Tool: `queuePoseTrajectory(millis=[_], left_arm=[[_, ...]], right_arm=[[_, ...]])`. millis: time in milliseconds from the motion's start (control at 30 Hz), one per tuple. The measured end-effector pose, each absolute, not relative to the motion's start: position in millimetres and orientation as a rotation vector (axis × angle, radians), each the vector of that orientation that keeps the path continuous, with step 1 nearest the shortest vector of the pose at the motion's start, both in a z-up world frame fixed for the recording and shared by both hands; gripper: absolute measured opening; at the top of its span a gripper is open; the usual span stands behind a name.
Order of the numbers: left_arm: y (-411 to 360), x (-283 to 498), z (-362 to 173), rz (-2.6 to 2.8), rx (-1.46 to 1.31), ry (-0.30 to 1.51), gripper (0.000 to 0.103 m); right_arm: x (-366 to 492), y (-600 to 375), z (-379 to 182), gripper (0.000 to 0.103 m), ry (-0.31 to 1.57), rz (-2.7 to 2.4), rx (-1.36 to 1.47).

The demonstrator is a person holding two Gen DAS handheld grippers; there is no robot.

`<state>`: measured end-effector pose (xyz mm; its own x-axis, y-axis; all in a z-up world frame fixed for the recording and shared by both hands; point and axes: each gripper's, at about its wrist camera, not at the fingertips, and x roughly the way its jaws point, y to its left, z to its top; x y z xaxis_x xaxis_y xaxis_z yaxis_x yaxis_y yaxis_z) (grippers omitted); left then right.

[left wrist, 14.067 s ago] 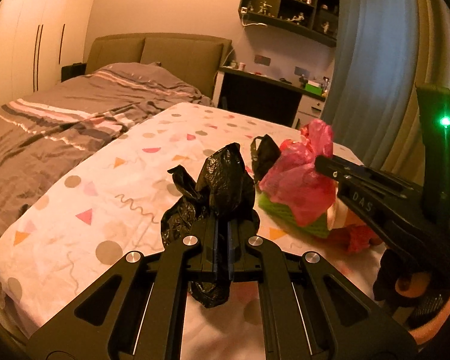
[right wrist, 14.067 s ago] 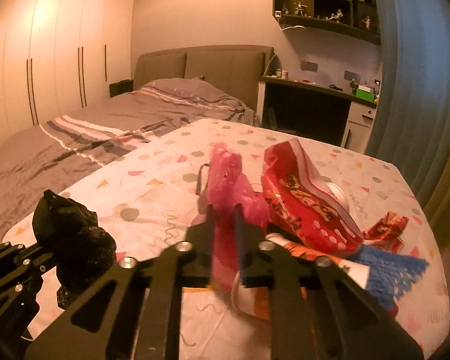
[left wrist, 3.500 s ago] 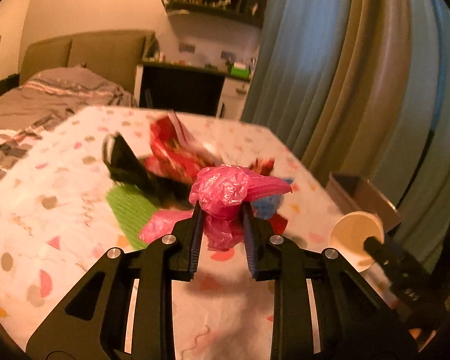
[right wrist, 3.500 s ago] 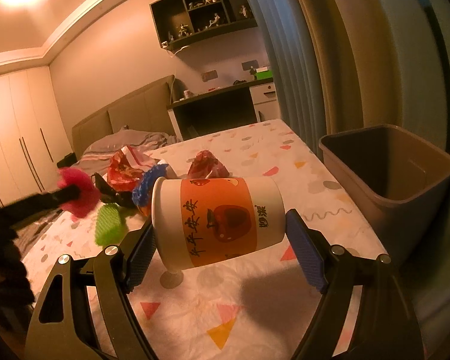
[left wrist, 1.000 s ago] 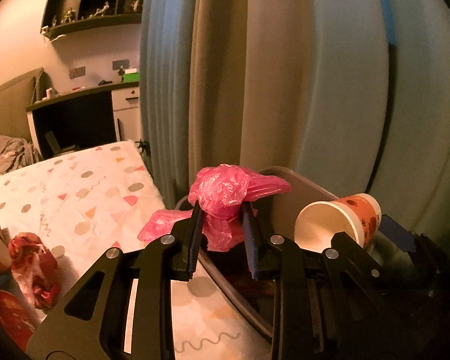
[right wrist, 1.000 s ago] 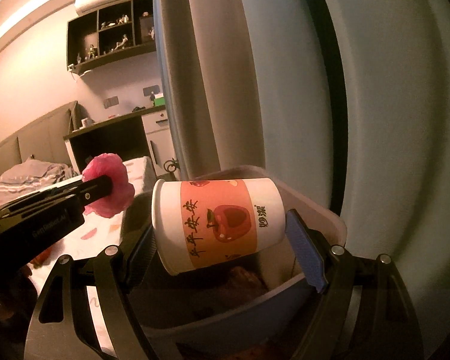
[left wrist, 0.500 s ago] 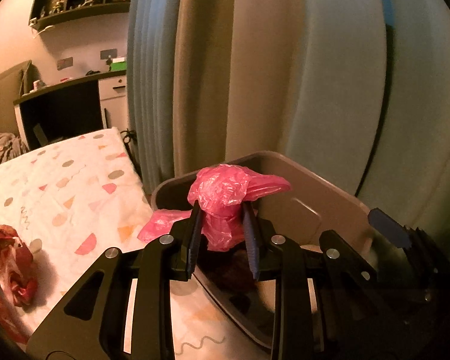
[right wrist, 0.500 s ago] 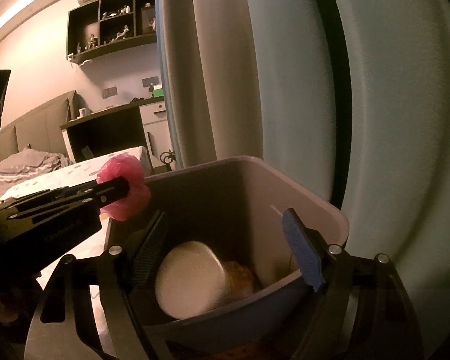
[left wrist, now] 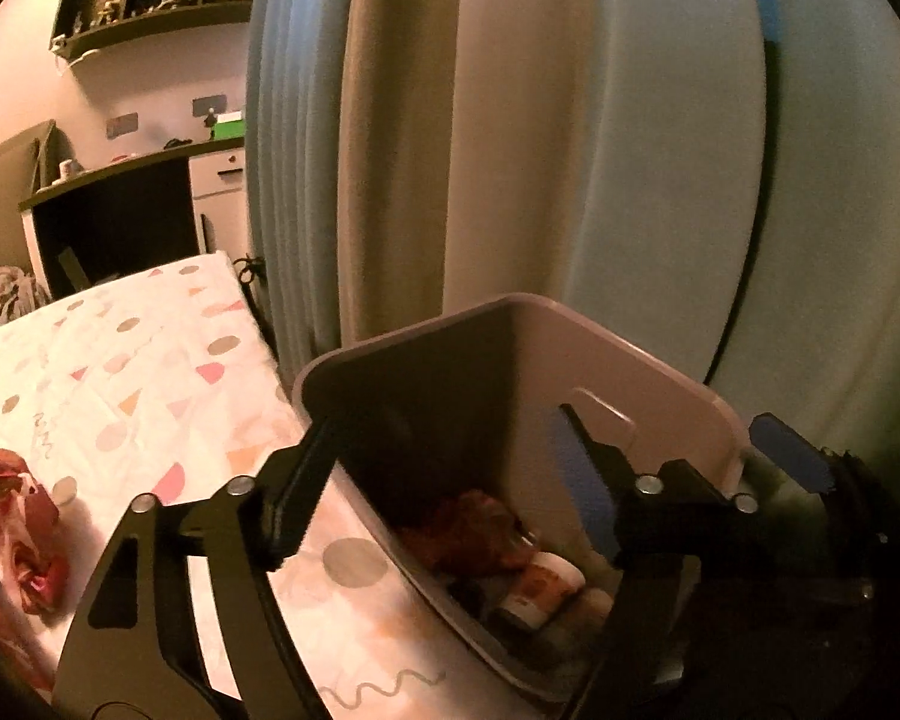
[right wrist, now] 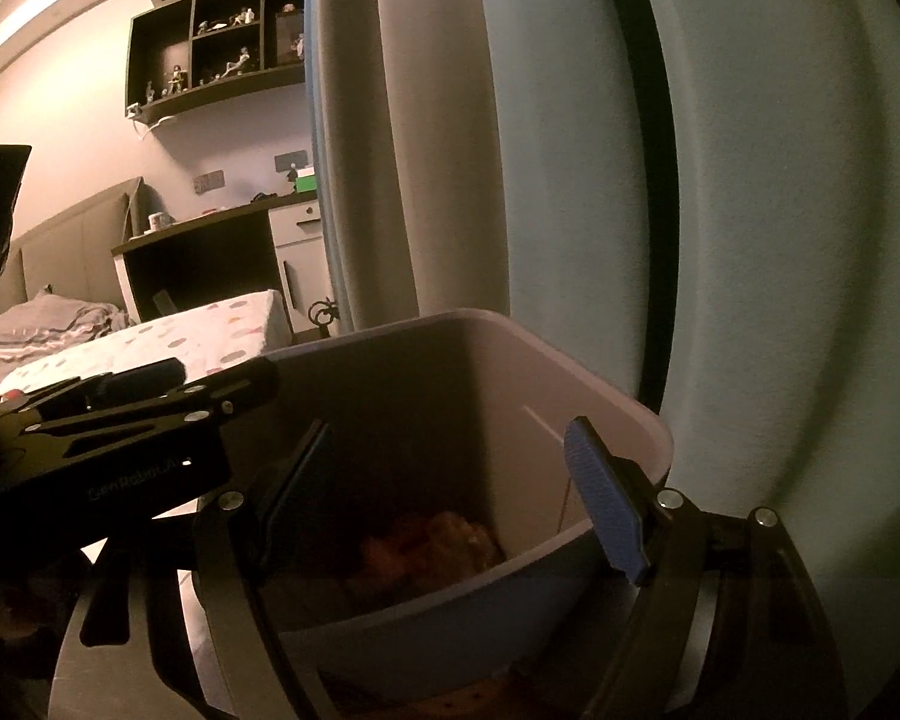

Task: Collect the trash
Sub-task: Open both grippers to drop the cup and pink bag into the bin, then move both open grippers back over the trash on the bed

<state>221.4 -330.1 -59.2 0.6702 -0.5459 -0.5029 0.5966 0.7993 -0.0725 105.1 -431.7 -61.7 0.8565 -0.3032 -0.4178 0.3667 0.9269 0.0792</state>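
Warm, dim light is falling across the bedroom. Tall curtains (left wrist: 510, 150) are hanging just behind the bed's spotted sheet (left wrist: 120, 372). A dark desk (right wrist: 210, 264) is standing against the far wall, under a shelf unit (right wrist: 222, 54) displaying small figurines, beside a padded headboard (right wrist: 78, 240).

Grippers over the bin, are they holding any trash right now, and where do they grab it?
Nothing is held. The left gripper has just been opening and its jaws are empty; the right gripper is open and empty too, both over the bin.
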Motion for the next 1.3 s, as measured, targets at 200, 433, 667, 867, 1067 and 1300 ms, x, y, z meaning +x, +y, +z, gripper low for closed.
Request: queuePoseTrajectory(millis=[200, 433, 667, 867, 1067, 1300], left_arm=[[-314, 217, -56, -0.612, 0.093, 0.533, 0.077], [-290, 204, -47, -0.565, 0.081, 0.513, 0.078], [-248, 179, -28, -0.496, 0.036, 0.468, 0.081], [-206, 156, -18, -0.419, 0.009, 0.446, 0.084], [-157, 137, -17, -0.340, 0.005, 0.427, 0.084], [-87, 122, -23, -0.181, -0.002, 0.414, 0.085]], right_arm=[[100, -428, -60, 0.077, 0.413, -0.363, 0.139], [90, -418, -54, 0.078, 0.413, -0.376, 0.115], [70, -401, -42, 0.083, 0.394, -0.361, 0.094], [56, -381, -34, 0.084, 0.386, -0.322, 0.094], [50, -343, -26, 0.088, 0.365, -0.251, 0.077], [54, -291, -26, 0.088, 0.364, -0.127, 0.064]])
